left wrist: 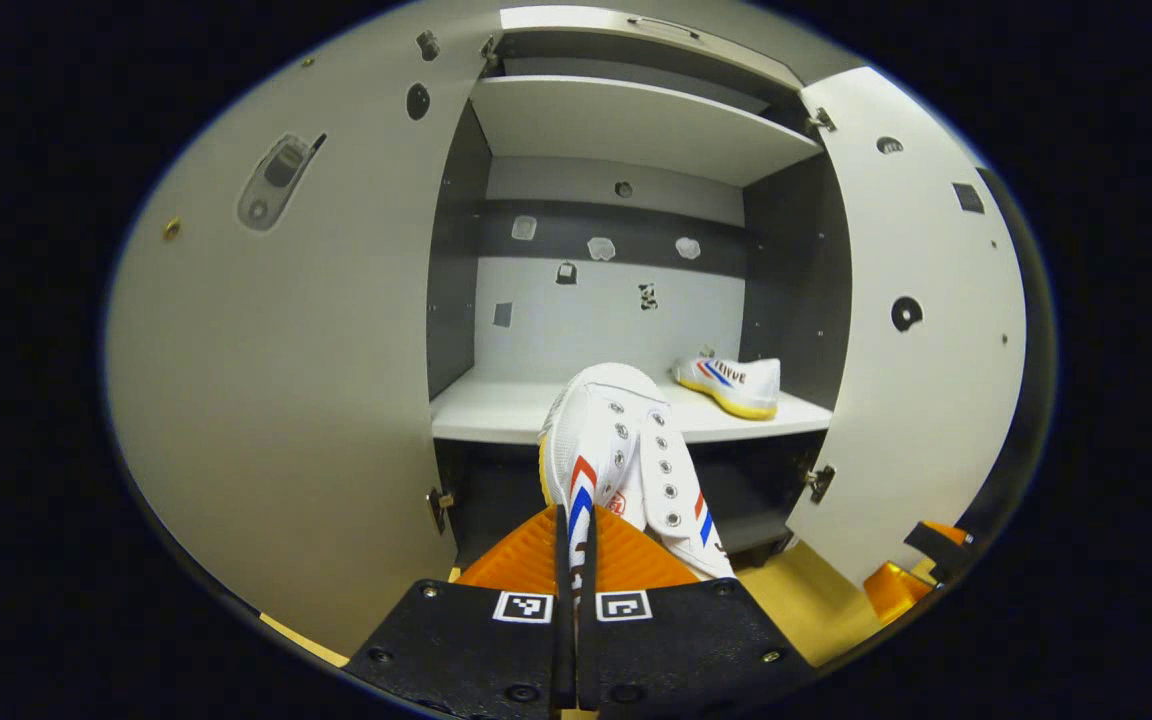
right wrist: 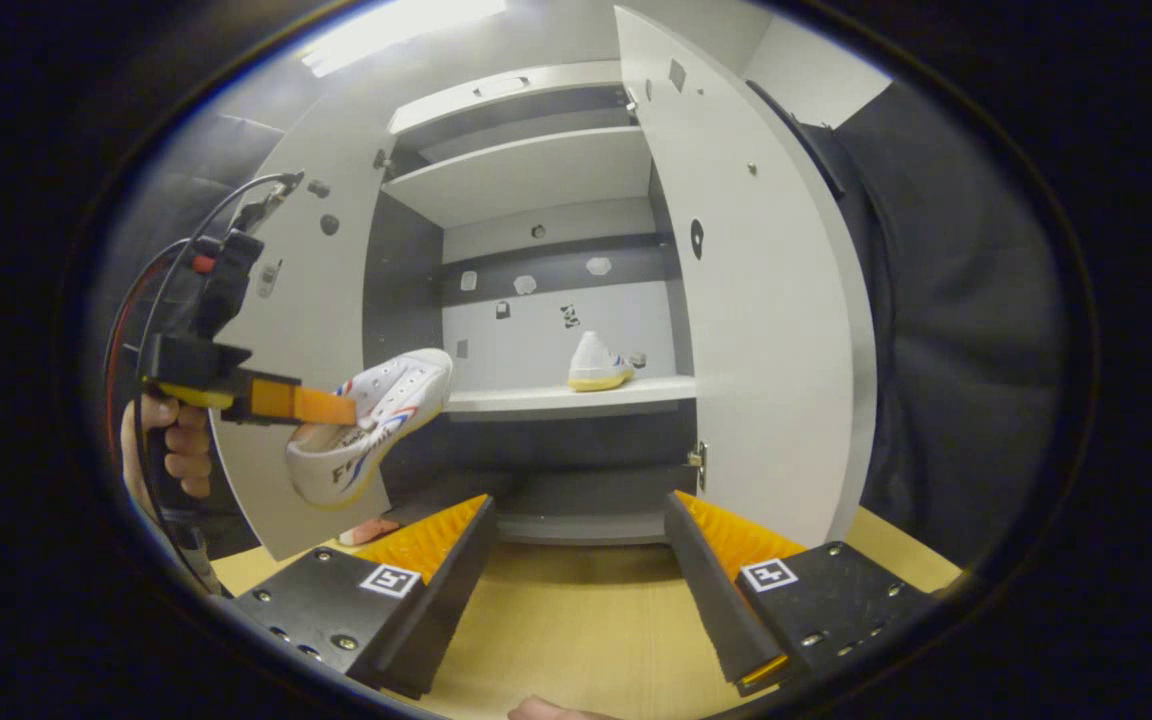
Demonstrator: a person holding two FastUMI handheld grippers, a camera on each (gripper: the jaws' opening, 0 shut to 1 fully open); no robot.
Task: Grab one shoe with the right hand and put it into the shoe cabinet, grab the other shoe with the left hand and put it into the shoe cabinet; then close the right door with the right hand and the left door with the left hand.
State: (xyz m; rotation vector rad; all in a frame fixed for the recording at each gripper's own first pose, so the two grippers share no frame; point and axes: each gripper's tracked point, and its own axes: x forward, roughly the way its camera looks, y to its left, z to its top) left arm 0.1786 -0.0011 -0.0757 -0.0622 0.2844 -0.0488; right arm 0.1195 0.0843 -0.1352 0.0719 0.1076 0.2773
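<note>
My left gripper [left wrist: 576,540] is shut on a white shoe [left wrist: 621,450] with red and blue stripes, held in the air in front of the open shoe cabinet [left wrist: 626,120]. The right gripper view shows that shoe [right wrist: 371,420] hanging toe-up from the left gripper [right wrist: 321,405], level with the middle shelf [right wrist: 576,400]. A second matching shoe [left wrist: 733,383] with a yellow sole rests on the right part of that shelf [left wrist: 496,410], seen also as the far shoe [right wrist: 598,365]. My right gripper [right wrist: 576,560] stands open, low over the wooden floor, holding nothing.
Both cabinet doors stand open: the left door [left wrist: 286,350] and the right door [left wrist: 926,330]. In the right gripper view the right door [right wrist: 766,330] is close on the right. A hand [right wrist: 171,440] holds the left gripper. The wooden floor [right wrist: 576,620] lies below.
</note>
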